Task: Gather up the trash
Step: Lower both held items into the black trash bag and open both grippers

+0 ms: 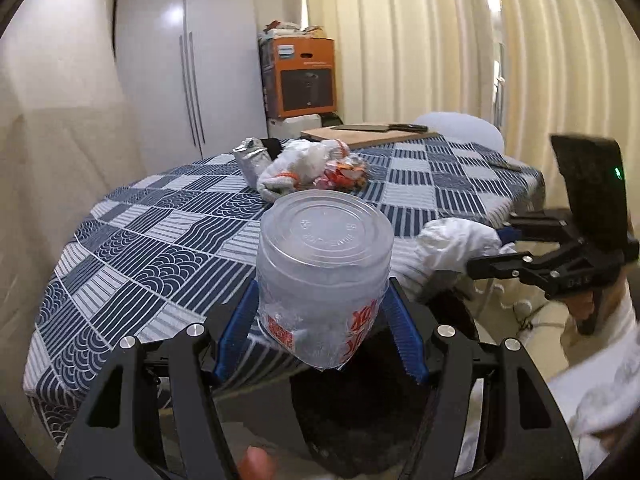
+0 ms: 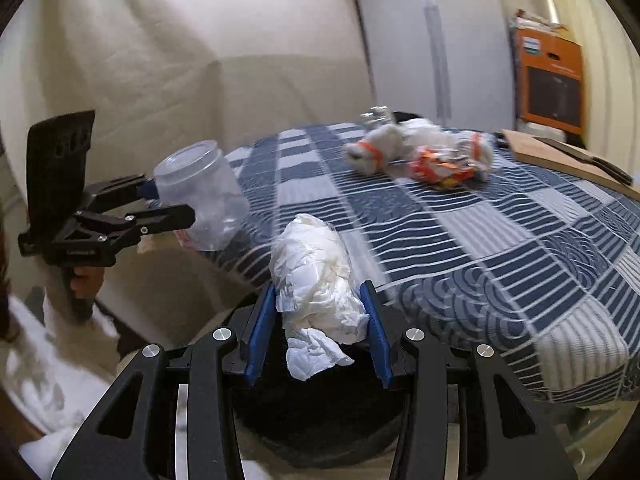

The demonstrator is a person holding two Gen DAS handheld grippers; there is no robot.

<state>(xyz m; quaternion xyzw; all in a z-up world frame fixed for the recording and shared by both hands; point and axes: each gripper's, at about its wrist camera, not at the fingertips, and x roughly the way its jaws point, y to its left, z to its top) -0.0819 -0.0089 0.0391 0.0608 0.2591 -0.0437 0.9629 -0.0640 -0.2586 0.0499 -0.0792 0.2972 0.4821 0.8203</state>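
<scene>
Translucent plastic fills the middle of the left wrist view: the left gripper (image 1: 324, 316) is clenched on an upended plastic jar (image 1: 324, 264), base facing away, its 2 blue pads (image 1: 394, 320) pressing the jar's sides near the printed label. The right gripper (image 2: 320, 316) is likewise clamped on a crumpled white tissue wad (image 2: 316, 276), squeezed between both pads with a loose corner hanging toward 6 o'clock. Both loads sit off the near edge of the checked tablecloth (image 1: 168, 240) and above a dark round opening, probably a bin (image 2: 316, 420), which would explain why each piece is carried out there rather than left on the cloth: they look ready to be dropped in. Each tool tilts gently downward, and a hand (image 2: 86, 280) grips the left tool's handle from below at 9 o'clock in the right view. More rubbish waits at 12 o'clock on the table: a pile of wrappers and tissue (image 1: 316, 172) beside a crushed silver carton (image 1: 252, 160), with a cutting board (image 1: 360, 136) and knife (image 1: 380, 128) beyond.
</scene>
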